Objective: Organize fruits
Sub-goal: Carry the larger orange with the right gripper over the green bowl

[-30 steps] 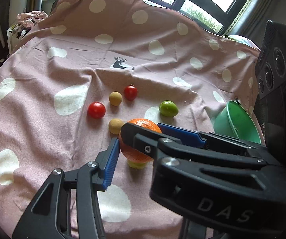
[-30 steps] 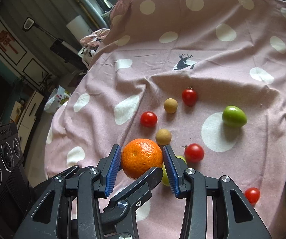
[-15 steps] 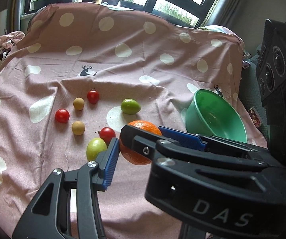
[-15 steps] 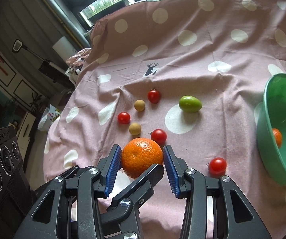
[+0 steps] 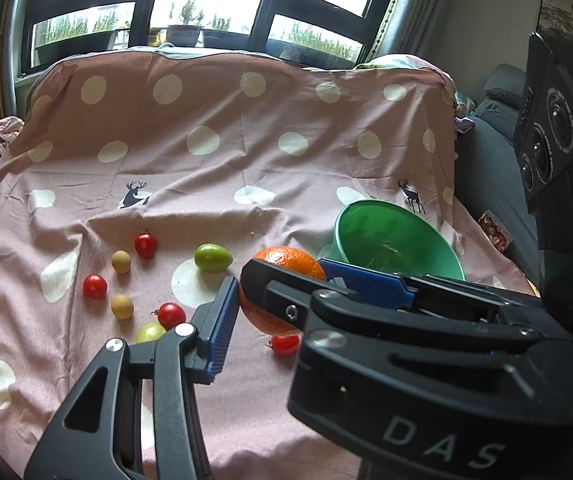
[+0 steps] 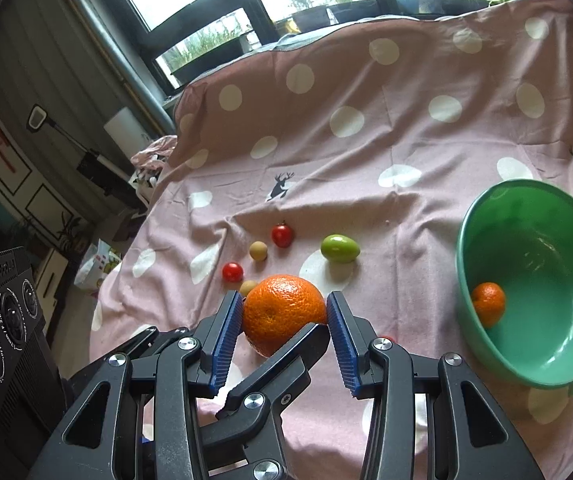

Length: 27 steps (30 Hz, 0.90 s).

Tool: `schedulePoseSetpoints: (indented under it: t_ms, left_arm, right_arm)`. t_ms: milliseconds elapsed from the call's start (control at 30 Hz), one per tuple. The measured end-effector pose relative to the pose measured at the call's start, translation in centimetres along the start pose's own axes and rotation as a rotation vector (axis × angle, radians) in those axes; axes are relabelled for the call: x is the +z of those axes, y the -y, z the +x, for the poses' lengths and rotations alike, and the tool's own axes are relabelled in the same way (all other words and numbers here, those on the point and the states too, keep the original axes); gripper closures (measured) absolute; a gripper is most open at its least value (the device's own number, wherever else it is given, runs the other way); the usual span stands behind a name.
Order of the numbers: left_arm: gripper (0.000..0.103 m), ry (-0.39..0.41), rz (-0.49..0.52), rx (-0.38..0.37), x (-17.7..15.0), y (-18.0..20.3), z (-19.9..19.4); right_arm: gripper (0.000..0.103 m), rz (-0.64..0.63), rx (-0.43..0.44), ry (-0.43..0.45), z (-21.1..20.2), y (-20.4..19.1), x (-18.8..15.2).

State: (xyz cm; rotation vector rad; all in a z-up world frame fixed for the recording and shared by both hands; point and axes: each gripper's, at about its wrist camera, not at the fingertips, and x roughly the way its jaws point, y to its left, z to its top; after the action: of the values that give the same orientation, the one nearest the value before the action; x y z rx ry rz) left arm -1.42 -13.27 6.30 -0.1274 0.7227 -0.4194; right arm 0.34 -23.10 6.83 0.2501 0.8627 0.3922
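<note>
A large orange point(image 5: 286, 262) point(image 6: 282, 308) hangs above the pink spotted cloth point(image 5: 246, 152), just left of a green bowl point(image 5: 386, 236) point(image 6: 546, 280). My right gripper point(image 6: 284, 314) is shut on it, one blue pad on each side. My left gripper point(image 5: 278, 312) is shut on the same orange. Its left pad rests on the fruit's side, and its other finger is hidden behind the right gripper. A small orange point(image 6: 488, 304) lies in the bowl. On the cloth lie a green fruit point(image 5: 213, 257), several cherry tomatoes point(image 5: 145, 245), two tan balls point(image 5: 120, 261) and a yellow-green fruit point(image 5: 150, 332).
One cherry tomato point(image 5: 284, 344) lies under the held orange. The cloth drops off at the left and near edges. A grey seat point(image 5: 490, 176) stands right of the bowl, and windows run along the back. A black box point(image 6: 2, 320) rides on the left gripper.
Both grippers have carried the orange up and to the right, away from the cluster of small fruits. The green bowl has come almost fully into both views, beside the orange.
</note>
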Motion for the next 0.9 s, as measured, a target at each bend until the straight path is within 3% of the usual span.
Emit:
schedulePoseSetpoints:
  t_ms: [533,900]
  left_arm:
    - [0.058,0.011,0.145,-0.13,2.7,7.6,2.9]
    - [0.058,-0.05,0.169,-0.213,2.9,10.4,6.4]
  right_arm:
    - [0.057,0.132,-0.085,0.139,-5.9,6.6,1.2]
    - [0.057,0.229,-0.154,0.134,-6.6,11.1,1.1]
